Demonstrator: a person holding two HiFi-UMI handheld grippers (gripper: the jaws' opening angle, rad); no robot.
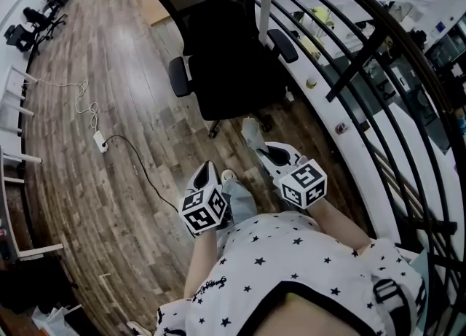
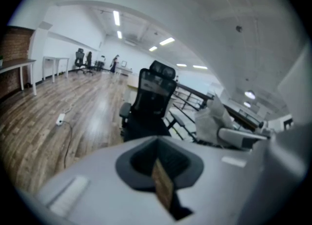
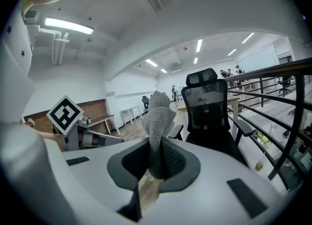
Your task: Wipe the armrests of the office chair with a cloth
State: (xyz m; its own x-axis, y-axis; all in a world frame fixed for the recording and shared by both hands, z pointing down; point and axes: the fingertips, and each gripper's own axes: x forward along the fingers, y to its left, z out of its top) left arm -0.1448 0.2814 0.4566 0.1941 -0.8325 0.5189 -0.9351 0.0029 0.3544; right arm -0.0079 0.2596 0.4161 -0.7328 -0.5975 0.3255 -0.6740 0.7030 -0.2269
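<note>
Two claws are held low in front of the person, both well short of the office chair (image 1: 227,65), which stands on the wooden floor (image 1: 109,108) beside a black railing (image 1: 378,57). The right claw (image 3: 152,173) is clamped on the lower end of a grey knitted cloth (image 3: 158,119), whose free end stands up in a loose fold above the jaws. The left claw (image 2: 163,190) has its jaws pressed together with nothing between them.

Neither armrest is touched yet: one armrest (image 1: 179,76) is on the chair's floor side and the other armrest (image 1: 282,44) is on the railing side. Wiping looks not yet begun.

That cloth reads as light, soft and floppy, so it will drape and bunch rather than hold a shape. Held by one end as it is, only the loose fold can be dragged along a pad, so a bunched grip nearer the middle would likely press more firmly. The armrest pads look smooth and rigid. The chair, probably on castors, may roll or swivel when pushed, so the empty left claw could steady it.
</note>
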